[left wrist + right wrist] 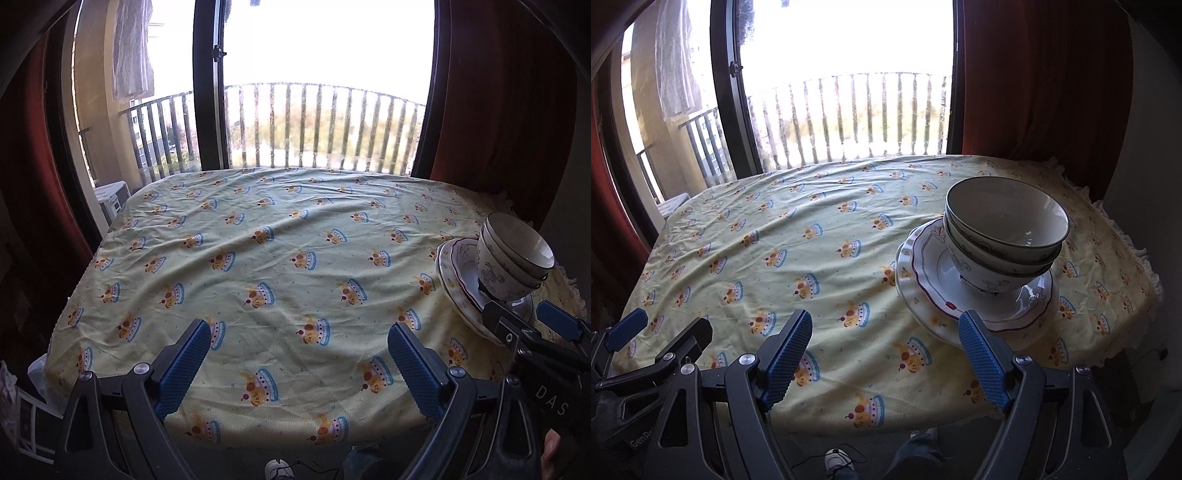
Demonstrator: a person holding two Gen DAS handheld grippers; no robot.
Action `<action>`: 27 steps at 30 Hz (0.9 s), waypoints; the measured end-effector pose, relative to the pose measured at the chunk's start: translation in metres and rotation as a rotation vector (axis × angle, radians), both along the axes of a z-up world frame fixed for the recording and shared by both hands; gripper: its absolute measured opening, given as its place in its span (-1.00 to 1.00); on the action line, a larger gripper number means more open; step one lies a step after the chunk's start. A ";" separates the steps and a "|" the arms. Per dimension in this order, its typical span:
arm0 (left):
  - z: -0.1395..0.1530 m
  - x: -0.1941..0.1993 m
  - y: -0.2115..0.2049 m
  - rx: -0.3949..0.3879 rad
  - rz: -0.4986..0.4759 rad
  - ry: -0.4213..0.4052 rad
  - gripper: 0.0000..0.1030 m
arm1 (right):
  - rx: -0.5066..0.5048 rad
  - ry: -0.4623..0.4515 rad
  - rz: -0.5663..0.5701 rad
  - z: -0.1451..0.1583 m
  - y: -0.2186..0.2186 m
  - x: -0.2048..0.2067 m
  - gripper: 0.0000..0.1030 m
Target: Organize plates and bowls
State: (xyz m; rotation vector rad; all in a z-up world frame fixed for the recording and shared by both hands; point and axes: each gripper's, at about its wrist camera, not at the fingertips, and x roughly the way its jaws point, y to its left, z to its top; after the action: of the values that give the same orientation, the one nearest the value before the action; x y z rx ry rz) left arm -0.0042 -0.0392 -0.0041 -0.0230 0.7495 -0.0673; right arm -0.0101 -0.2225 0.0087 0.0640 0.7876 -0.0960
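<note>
Here, starting at the left, a red curtain [33, 166] hangs beside a dark-framed balcony door [208, 85] with a railing [325, 125] behind the glass, and the table's left edge [74, 291] drops off toward a white object on the floor. The left gripper [299, 354] hangs over the near edge of the table, its blue ribbed fingers [183, 369] spread wide with nothing between them; beneath it the yellow tablecloth [280, 236], printed with little crowns, lies wrinkled and bare across its whole left and middle, so the open room is there. In the right wrist view the letters "GenRo" show on the left tool's body at the lower left, the rest cut off. Further right, the right gripper [886, 354] is likewise spread apart and holds nothing, its right finger [982, 362] overlapping the near rim of the plates in the picture; whether it touches them I cannot tell. In the left wrist view "DAS" reads on the right tool's body. The two stacked plates [923, 291], the upper one rimmed in dark red, sit flat near the table's right side, and on them stand three nested bowls [1004, 240], upright, mouths upward, the stack's axis vertical. Right of them the cloth's frilled edge [1137, 258] falls away before another red curtain [1045, 81].
</note>
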 end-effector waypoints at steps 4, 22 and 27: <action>0.001 0.000 0.001 -0.005 0.012 -0.002 0.90 | 0.005 -0.003 0.001 0.001 -0.002 0.001 0.67; 0.004 0.000 -0.005 0.004 0.036 -0.007 0.91 | 0.005 -0.007 0.012 0.002 -0.006 0.003 0.71; 0.004 -0.001 -0.006 0.006 0.041 -0.008 0.92 | 0.007 -0.007 0.012 0.002 -0.006 0.003 0.71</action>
State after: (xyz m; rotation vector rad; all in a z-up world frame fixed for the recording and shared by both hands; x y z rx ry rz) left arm -0.0047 -0.0448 0.0001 -0.0319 0.7407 -0.0257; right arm -0.0066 -0.2284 0.0111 0.0660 0.7808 -0.0821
